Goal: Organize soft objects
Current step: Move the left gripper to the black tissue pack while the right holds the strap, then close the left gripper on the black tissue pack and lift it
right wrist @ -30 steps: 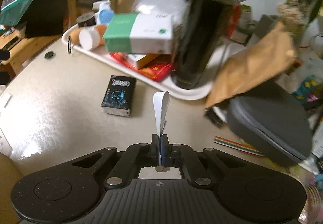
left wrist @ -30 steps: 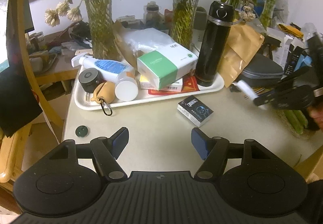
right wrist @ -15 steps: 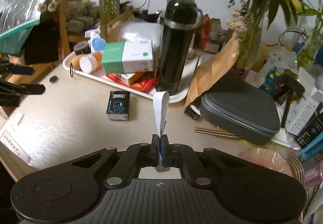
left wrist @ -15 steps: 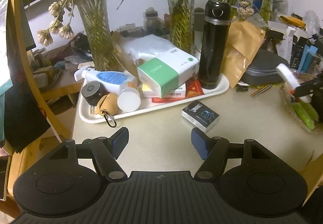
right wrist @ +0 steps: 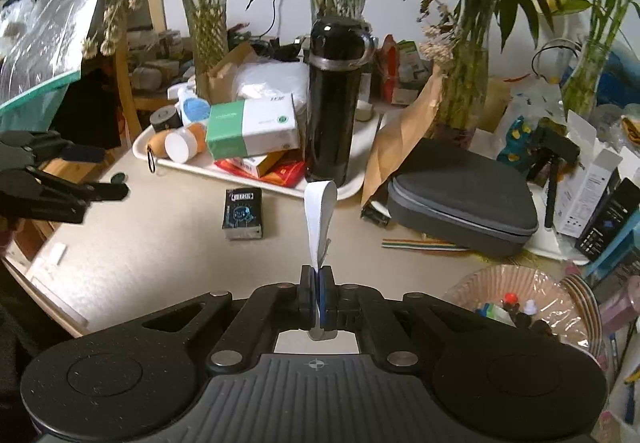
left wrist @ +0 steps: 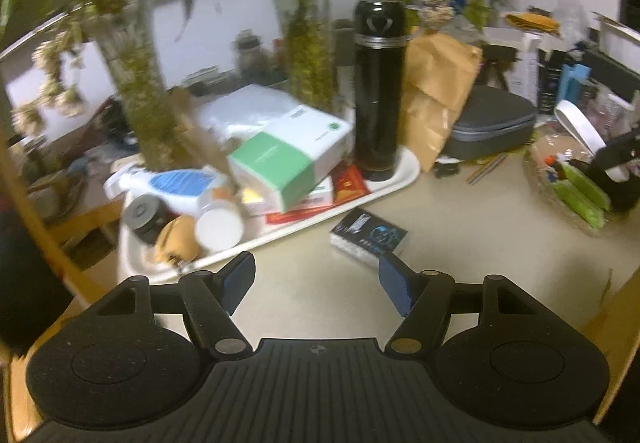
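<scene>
Right wrist view: a white folded strip (right wrist: 319, 221), soft and looped over at its top, stands up from the right gripper (right wrist: 319, 297), whose jaws are pinched together on its lower end. The strip is lifted clear of the beige table (right wrist: 160, 255) and in this view it crosses in front of the rim of the white tray (right wrist: 256, 179).

In the left wrist view the same strip (left wrist: 580, 129) appears far right, held by the dark gripper above a clear basket (left wrist: 560, 199) of small green and coloured items.

Just beyond the strip, a tall black flask (right wrist: 334, 99) stands upright at the tray's near corner. Beside it lies a green-and-white tissue pack (right wrist: 252, 129) on top of red and yellow packets, with a white-capped bottle (right wrist: 180, 145) and a blue-labelled bottle further left. A small dark box (right wrist: 242, 213) lies on the table, just in front of the tray. To the right sit a brown paper bag (right wrist: 400, 147) and a grey zip case (right wrist: 464, 199).

The left gripper (left wrist: 316, 279) hovers over bare table with its jaws apart and nothing between them. That view is blurred.
</scene>
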Tool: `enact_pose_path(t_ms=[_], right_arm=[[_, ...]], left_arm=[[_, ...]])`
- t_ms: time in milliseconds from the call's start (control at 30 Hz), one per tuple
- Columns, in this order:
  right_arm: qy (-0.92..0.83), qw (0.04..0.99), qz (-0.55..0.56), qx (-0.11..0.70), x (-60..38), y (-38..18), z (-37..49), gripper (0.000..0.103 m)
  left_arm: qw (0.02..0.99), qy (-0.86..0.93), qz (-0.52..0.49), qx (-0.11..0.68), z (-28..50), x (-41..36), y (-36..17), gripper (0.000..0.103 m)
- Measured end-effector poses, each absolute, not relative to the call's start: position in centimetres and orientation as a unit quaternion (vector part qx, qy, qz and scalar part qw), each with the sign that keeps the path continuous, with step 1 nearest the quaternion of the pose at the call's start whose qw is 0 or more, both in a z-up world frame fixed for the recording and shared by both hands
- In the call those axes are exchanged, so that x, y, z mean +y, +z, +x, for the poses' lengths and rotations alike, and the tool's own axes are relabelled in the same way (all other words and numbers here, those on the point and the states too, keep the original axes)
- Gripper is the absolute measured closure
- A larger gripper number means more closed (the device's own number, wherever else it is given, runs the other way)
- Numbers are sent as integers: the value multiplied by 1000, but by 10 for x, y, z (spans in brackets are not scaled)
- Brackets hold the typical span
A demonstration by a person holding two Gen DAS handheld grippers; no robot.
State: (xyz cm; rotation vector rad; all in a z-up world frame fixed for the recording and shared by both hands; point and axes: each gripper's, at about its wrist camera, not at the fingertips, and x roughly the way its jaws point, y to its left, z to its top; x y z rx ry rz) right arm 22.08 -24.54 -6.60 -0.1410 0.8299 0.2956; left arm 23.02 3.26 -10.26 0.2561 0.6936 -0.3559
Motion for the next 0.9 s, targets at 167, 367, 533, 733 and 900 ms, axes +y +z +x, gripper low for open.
enact_pose_path(t_ms=[167, 367, 533, 733, 900], right_arm=[[137, 904, -67, 400, -251, -66, 223, 99], [145, 901, -72, 402, -247, -68, 229, 99], [154, 899, -80, 403, -242, -69, 234, 99], [156, 896, -103, 401, -235, -73, 238, 98], [163, 892, -120, 404, -229, -77, 238, 98]], left_arm=[[909, -205, 133, 338, 252, 35, -124, 35], [897, -246, 115, 349, 277, 36, -149, 28], [890, -277, 122, 340, 288, 25, -159, 22], [882, -295, 149, 336, 300, 7, -175, 20], [877, -304, 157, 338, 311, -3, -187, 20]])
